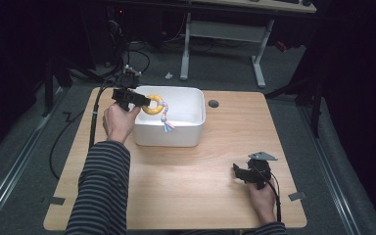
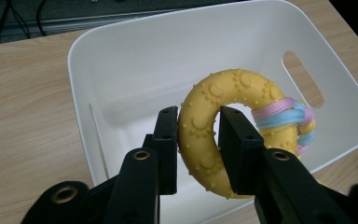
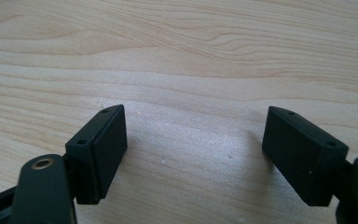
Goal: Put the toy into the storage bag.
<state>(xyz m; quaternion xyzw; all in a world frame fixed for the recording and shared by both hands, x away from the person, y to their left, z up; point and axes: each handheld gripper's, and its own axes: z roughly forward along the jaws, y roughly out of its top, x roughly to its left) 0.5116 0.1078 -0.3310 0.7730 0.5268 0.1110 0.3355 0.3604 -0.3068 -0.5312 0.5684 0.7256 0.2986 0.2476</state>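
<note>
A yellow knobbly ring toy (image 2: 205, 140) with pink and blue cord (image 2: 284, 114) wound round one side hangs over the white tub (image 2: 121, 51). My left gripper (image 2: 198, 116) is shut on the ring's band, one black pad on each side of it. From above, the left gripper (image 1: 146, 102) holds the ring toy (image 1: 153, 106) above the left end of the tub (image 1: 191, 137), its cord tassel (image 1: 168, 125) dangling inside. My right gripper (image 1: 236, 171) rests near the table's front right, and its jaws (image 3: 193, 144) stand wide open over bare wood.
The tub's inside is white and bare beneath the toy, with a slot handle (image 2: 303, 79) in its far wall. A round cable hole (image 1: 213, 104) lies in the tabletop right of the tub. Beyond the far table edge stand a white desk frame (image 1: 223, 34) and floor cables.
</note>
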